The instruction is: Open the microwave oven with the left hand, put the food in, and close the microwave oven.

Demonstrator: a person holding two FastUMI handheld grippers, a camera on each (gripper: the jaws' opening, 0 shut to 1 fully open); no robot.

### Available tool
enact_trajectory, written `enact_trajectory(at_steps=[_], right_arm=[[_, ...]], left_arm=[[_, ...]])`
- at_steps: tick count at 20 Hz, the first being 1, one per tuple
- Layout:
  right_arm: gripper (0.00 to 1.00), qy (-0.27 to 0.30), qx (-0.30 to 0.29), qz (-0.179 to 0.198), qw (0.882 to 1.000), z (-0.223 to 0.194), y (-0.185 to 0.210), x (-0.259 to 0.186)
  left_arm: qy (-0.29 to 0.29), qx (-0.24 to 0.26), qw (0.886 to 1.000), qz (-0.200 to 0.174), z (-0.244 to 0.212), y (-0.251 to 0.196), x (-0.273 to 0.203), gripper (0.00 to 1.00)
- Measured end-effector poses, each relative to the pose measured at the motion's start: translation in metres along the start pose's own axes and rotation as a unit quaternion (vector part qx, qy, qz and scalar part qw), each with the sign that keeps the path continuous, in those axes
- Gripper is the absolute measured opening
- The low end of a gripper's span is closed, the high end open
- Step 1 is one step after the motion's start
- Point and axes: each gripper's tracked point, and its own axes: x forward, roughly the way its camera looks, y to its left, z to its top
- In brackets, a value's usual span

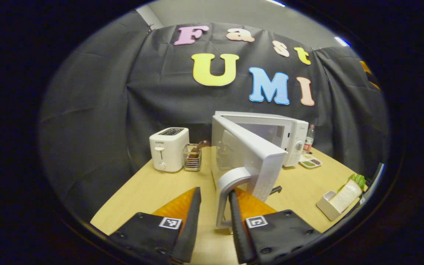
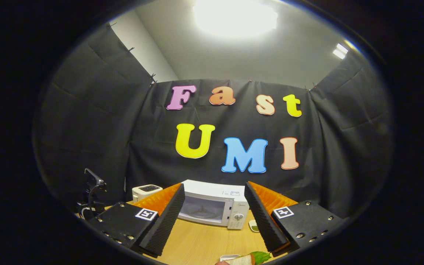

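Observation:
The white microwave (image 1: pixel 293 136) stands at the back of the wooden table (image 1: pixel 149 191) with its door (image 1: pixel 248 154) swung partly open toward me. The door's curved white handle (image 1: pixel 228 191) sits between the fingers of my left gripper (image 1: pixel 215 191), against the right finger (image 1: pixel 238 217); the jaws stand wide apart, open. The food, a sandwich (image 1: pixel 344 198) with a green leaf in a white tray, lies at the table's right edge. My right gripper (image 2: pixel 214 186) hangs open above the sandwich (image 2: pixel 243 260), facing the microwave (image 2: pixel 215 206); its left finger hides the door.
A white toaster (image 1: pixel 168 149) and a clear holder (image 1: pixel 192 156) with utensils stand left of the microwave. A bottle (image 1: pixel 308 139) and a small dish (image 1: pixel 310 162) sit to its right. A black stand (image 2: pixel 94 184) rises at the table's left end.

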Motion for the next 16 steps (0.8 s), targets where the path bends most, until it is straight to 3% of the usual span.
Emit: enact_trajectory(at_steps=[3, 10, 16], right_arm=[[0.98, 0.019, 0.005, -0.002, 1.0, -0.011, -0.025, 0.0], [0.98, 0.119, 0.037, 0.009, 0.992, -0.07, -0.079, 0.018], [0.99, 0.237, 0.039, 0.037, 0.97, -0.152, -0.108, 0.023]], left_arm=[[-0.038, 0.003, 0.999, 0.023, 0.025, 0.005, -0.031, 0.99], [-0.166, 0.0, 0.985, 0.055, 0.147, -0.023, -0.099, 0.96], [-0.246, 0.021, 0.968, 0.043, 0.223, -0.068, -0.141, 0.97]])
